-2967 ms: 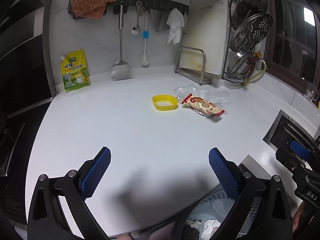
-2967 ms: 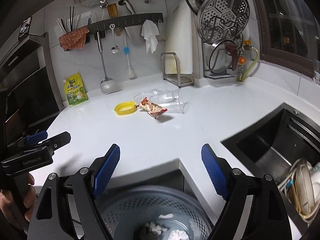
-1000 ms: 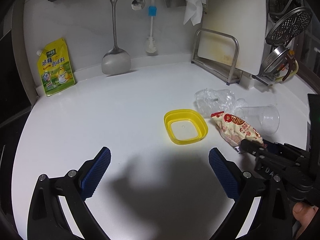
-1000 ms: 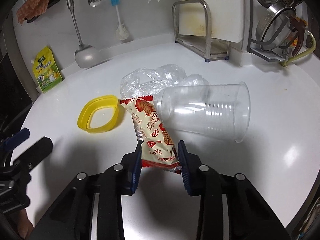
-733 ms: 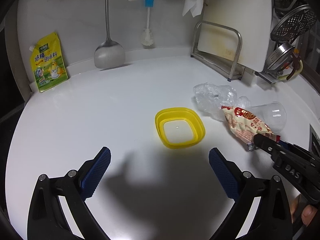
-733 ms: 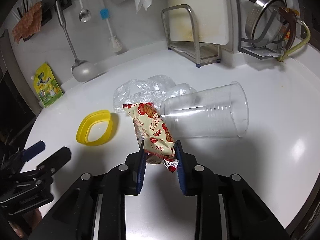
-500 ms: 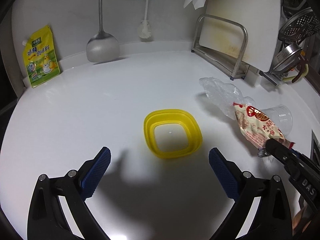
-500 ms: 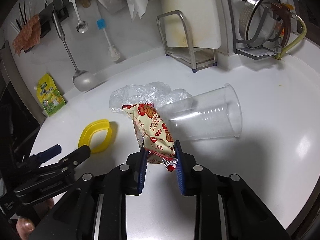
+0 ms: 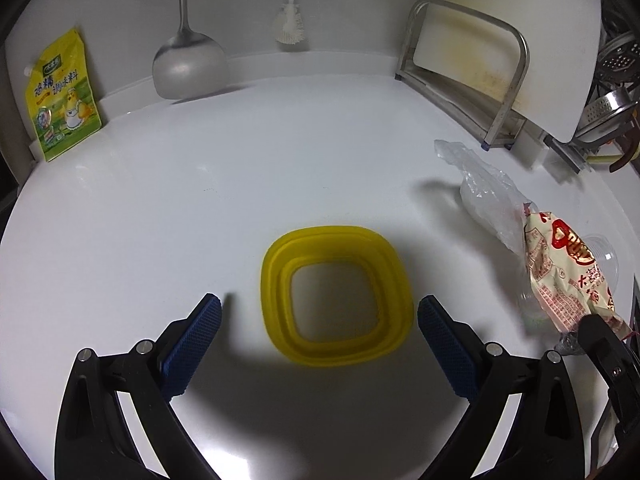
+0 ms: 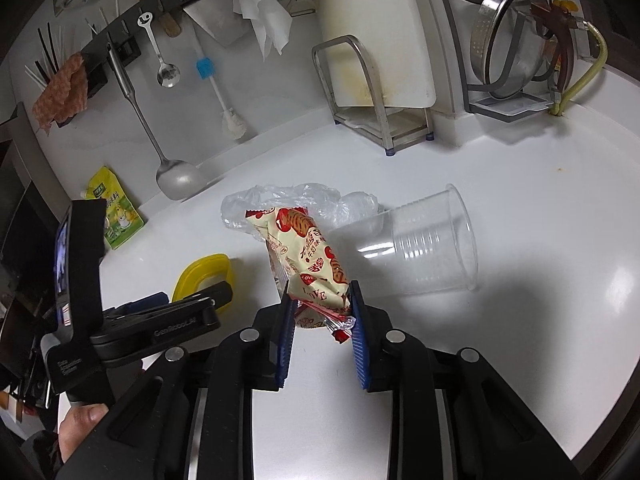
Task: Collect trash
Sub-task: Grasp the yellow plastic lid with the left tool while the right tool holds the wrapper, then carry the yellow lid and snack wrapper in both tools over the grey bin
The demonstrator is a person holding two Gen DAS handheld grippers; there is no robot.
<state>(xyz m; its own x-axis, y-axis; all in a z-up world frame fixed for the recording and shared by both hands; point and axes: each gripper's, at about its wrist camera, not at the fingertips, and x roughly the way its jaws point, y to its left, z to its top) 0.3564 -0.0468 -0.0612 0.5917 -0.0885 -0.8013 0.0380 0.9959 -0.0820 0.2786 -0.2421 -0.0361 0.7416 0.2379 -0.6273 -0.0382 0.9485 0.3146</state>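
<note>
My right gripper is shut on the near end of a red-and-cream snack wrapper, which is lifted off the white counter. The same snack wrapper shows at the right edge of the left wrist view. A clear plastic cup lies on its side just right of the wrapper, with a crumpled clear plastic bag behind both. My left gripper stands open just above a yellow square lid, its blue pads on either side of it.
A yellow seasoning pouch leans on the back wall at left. A ladle and brush hang above the counter. A cutting-board rack and a dish rack stand at the back right.
My left gripper moved forward and down until the yellow lid sits between its pads. My right gripper pinched tighter on the wrapper and raised it slightly off the counter.
</note>
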